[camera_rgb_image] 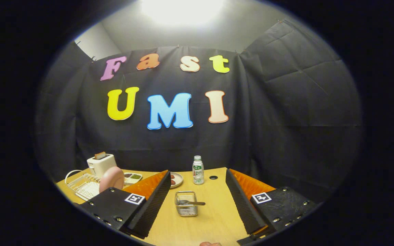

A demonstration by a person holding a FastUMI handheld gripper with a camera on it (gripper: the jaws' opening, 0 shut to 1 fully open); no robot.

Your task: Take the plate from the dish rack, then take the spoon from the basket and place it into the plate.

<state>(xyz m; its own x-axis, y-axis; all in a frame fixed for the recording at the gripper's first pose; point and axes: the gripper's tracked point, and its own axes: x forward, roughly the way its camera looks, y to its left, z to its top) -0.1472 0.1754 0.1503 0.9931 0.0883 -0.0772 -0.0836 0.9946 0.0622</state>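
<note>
My gripper is open, its two fingers spread wide above the wooden table, nothing between them. A small wire basket stands on the table between the fingers, a little ahead, with a spoon lying in it, handle pointing right over the rim. Left of the left finger a pink plate stands upright on edge in a white wire dish rack, partly hidden behind the finger.
A white toaster stands behind the rack. A small dish with dark pieces and a tray with compartments lie farther back. A white bottle stands near a hole in the table. Black cloth walls close the booth.
</note>
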